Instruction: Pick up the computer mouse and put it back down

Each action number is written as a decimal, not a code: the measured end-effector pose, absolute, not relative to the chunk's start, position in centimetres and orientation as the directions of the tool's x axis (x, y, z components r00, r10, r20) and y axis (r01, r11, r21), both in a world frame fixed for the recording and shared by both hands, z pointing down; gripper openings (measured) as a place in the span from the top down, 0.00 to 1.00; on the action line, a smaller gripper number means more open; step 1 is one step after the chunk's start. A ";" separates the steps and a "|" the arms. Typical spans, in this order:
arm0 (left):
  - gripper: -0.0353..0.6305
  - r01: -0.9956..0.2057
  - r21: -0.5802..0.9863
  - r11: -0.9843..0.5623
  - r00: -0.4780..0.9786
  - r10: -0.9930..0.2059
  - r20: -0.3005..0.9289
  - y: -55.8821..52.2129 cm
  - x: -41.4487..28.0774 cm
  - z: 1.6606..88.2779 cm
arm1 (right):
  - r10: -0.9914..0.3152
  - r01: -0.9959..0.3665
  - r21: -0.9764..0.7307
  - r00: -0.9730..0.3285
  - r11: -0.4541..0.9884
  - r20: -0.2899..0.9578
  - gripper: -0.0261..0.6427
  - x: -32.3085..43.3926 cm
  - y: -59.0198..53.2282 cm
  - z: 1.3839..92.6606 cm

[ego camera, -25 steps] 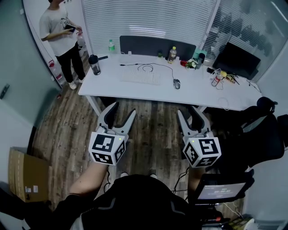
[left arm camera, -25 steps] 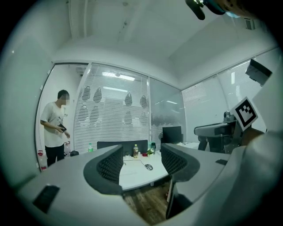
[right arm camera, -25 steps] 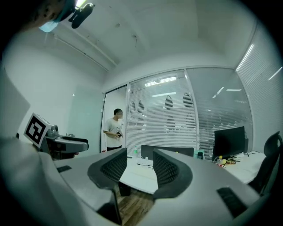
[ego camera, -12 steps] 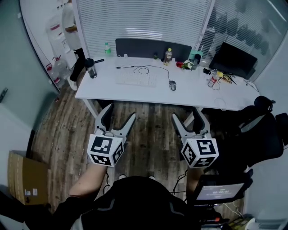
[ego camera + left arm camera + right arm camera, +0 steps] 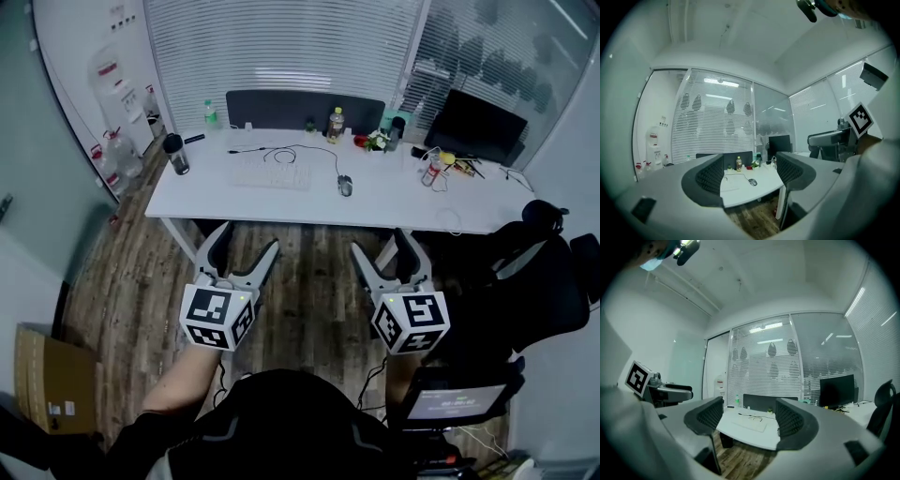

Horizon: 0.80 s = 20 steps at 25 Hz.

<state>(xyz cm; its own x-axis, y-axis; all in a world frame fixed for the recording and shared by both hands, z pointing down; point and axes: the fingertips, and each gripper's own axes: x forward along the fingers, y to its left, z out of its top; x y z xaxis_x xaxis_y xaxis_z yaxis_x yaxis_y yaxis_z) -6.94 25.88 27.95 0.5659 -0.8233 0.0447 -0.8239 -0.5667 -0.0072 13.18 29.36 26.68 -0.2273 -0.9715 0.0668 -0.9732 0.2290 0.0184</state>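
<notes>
My left gripper [image 5: 246, 239] has just opened wide, with nothing between its jaws. The computer mouse [image 5: 345, 186] lies on the white desk [image 5: 281, 202], well ahead. My right gripper [image 5: 382, 246], likewise just opened and empty, is nearer. This looks like the approach, and next I must reach forward.

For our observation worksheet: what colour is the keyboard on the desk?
White: the flat rectangular keyboard nearly matches the white desk; head view shows it best.
</notes>
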 end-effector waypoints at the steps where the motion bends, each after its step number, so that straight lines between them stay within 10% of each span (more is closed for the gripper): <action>1: 0.42 -0.823 -0.008 -0.568 0.567 -0.822 0.048 25.4 -5.7 27.6 | -0.971 -0.973 0.016 -0.230 0.232 0.067 0.44 14.3 29.0 26.4; 20: 0.42 -0.813 -0.043 -0.581 0.576 -0.812 0.096 19.0 2.2 29.6 | -0.963 -0.969 -0.014 -0.248 0.248 0.103 0.44 21.4 23.4 29.1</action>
